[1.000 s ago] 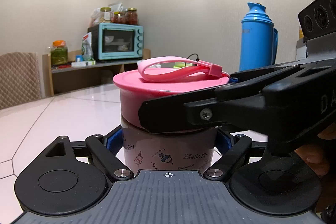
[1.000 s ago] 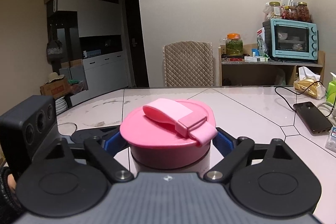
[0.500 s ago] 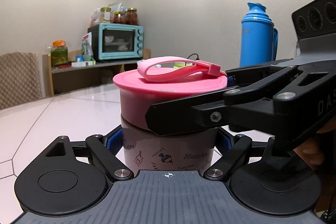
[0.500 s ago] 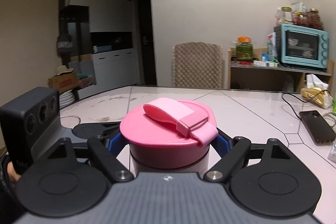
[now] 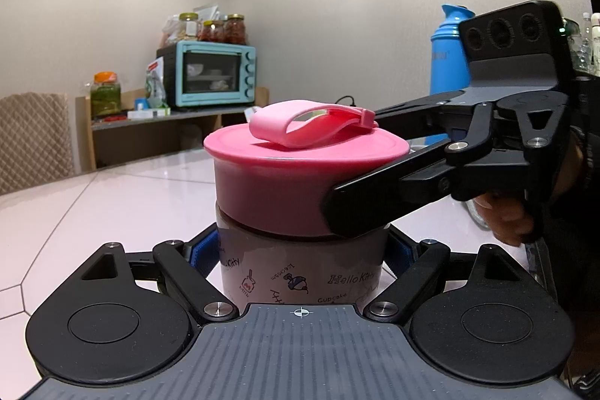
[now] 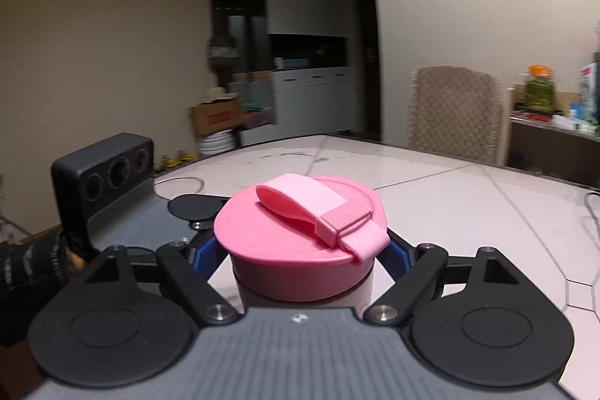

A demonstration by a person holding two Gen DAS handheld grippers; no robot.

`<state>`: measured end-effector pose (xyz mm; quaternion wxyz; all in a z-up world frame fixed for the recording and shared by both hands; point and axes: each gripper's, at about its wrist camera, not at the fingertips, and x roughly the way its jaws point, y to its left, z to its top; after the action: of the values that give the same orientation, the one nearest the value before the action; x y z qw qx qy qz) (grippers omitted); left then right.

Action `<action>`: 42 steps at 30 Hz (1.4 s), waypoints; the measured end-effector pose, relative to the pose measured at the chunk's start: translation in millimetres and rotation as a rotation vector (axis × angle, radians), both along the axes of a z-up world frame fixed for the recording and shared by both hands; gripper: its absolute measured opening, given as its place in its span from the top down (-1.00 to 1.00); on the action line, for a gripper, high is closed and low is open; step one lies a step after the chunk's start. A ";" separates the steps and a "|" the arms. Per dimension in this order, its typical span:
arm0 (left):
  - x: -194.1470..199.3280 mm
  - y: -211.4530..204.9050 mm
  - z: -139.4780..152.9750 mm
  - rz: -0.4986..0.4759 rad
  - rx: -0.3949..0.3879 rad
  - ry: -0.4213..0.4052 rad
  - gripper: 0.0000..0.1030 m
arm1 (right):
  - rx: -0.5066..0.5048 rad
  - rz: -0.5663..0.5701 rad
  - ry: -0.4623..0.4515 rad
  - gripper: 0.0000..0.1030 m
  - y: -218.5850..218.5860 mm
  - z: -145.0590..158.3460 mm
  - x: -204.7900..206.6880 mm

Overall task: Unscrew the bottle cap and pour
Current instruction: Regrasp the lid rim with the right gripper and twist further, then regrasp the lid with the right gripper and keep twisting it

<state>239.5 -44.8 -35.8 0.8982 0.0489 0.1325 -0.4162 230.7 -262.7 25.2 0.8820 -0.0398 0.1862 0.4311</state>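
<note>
Pink cap (image 5: 305,171), with a paler pink strap (image 5: 311,128) looped across its top, sits on a pale printed bottle (image 5: 300,268) at centre frame in both views, on a white tiled table (image 5: 112,201). The left gripper (image 5: 300,250) is clamped on the bottle body below the cap, blue pads pressed to each side. The right gripper (image 6: 303,257), entering the left-wrist view from the right, is closed on the cap; one black finger (image 5: 375,208) lies across the cap's side wall. A blue thermos (image 5: 448,55) stands behind, upper right.
</note>
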 end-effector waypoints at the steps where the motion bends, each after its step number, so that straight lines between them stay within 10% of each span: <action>1: -0.3 0.1 -0.2 0.000 0.000 0.000 -0.74 | 0.001 0.019 0.001 -0.66 -1.6 1.0 2.1; 15: -0.3 -0.2 0.0 0.000 0.000 0.000 -0.74 | 0.011 -0.009 -0.006 -0.91 -4.7 10.1 -8.2; 29: 0.0 -0.6 -0.2 0.000 0.000 0.000 -0.74 | 0.026 -0.411 -0.002 -0.94 24.4 1.3 -49.7; 42: 0.2 -0.8 -0.1 0.000 0.000 0.000 -0.74 | -0.006 -0.514 -0.018 -0.93 48.8 -5.3 -46.9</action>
<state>239.7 -45.6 -35.9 0.8983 0.0490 0.1323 -0.4161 183.8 -213.9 19.9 0.9641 0.0026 0.1836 0.1917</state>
